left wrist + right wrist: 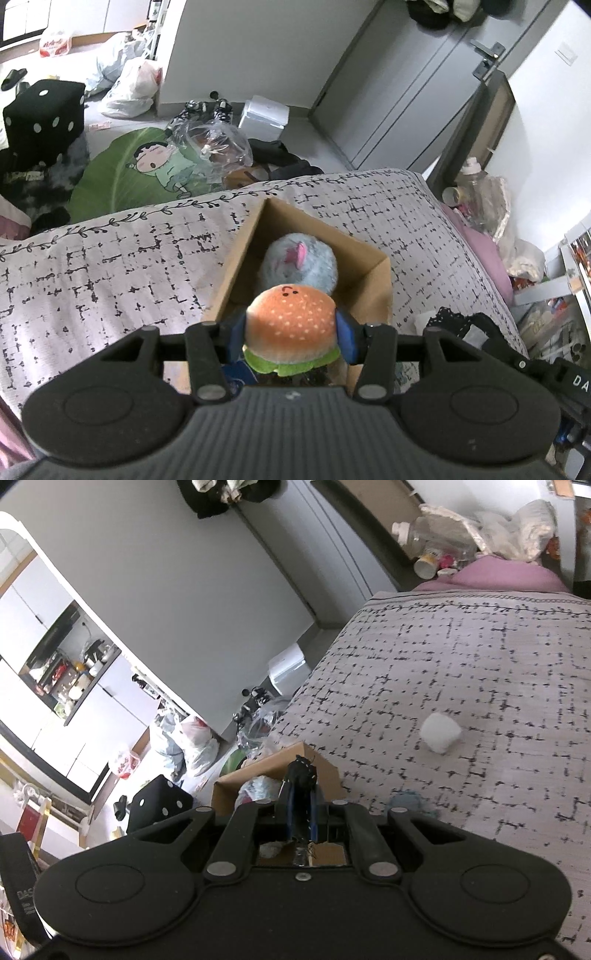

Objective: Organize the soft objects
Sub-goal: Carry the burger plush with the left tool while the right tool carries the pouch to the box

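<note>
In the left wrist view my left gripper (291,332) is shut on a plush hamburger (291,325) with an orange bun and green lettuce, held just above the near edge of an open cardboard box (369,258) on the bed. A fluffy grey-blue plush with a pink ear (297,264) lies inside the box. In the right wrist view my right gripper (301,797) is shut on a thin black fabric piece with white dots (302,771), above the same box (325,771). A white soft ball (440,733) and a small blue soft thing (408,800) lie on the bedspread.
The bed (92,266) has a grey bedspread with black marks; its far edge drops to a cluttered floor with a green leaf cushion (122,173), plastic bags (129,88) and a black dice cube (44,110). Bottles and bags (480,199) stand by the right side.
</note>
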`<state>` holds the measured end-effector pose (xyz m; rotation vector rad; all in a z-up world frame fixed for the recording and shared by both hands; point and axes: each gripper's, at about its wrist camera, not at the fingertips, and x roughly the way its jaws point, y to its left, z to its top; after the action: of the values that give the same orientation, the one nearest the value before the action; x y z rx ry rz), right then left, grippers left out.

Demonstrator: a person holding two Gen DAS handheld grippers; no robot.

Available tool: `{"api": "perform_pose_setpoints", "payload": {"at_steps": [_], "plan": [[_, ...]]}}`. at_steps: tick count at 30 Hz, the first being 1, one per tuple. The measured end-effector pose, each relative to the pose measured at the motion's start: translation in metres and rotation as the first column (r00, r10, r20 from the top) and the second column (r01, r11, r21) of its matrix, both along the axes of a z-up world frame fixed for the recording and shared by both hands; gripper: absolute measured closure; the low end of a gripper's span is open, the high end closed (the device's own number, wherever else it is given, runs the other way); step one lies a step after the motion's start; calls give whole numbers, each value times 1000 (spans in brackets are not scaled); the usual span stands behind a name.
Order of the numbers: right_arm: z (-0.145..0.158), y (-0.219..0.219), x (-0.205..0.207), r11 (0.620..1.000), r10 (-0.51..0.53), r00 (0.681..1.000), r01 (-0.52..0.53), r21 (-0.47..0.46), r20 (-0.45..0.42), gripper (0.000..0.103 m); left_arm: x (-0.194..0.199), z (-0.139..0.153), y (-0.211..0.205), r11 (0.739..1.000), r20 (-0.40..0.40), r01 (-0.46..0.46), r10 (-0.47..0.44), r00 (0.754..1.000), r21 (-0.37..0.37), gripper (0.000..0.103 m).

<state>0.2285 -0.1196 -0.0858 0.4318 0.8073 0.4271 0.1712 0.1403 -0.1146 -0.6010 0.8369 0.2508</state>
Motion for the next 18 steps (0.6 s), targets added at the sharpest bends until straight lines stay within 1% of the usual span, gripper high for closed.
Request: {"api": "perform_pose_setpoints", "payload": {"at_steps": [7,11,14,17,18], "plan": [[2,20,12,1000,28,1000,-28,-2,-7,95,13,-10,10,1000,-25,-16,16,1000,-8,53],[1,30,19,999,41,999,-41,-2,-12,94,19,-11,11,1000,-31,-23,23,999,3,51],[1,37,23,999,50,999,-50,-6,-16,94,23,-12,13,1000,-37,-24,25,999,7,46],[1,43,27,998,61,998,-61,-17,-17,94,24,-5,13,999,-30,-28,29,999,45,42],[2,44,29,998,62,998,-62,-18,-18,94,24,-2,12,998,-21,-20,22,1000,57,37]]}}
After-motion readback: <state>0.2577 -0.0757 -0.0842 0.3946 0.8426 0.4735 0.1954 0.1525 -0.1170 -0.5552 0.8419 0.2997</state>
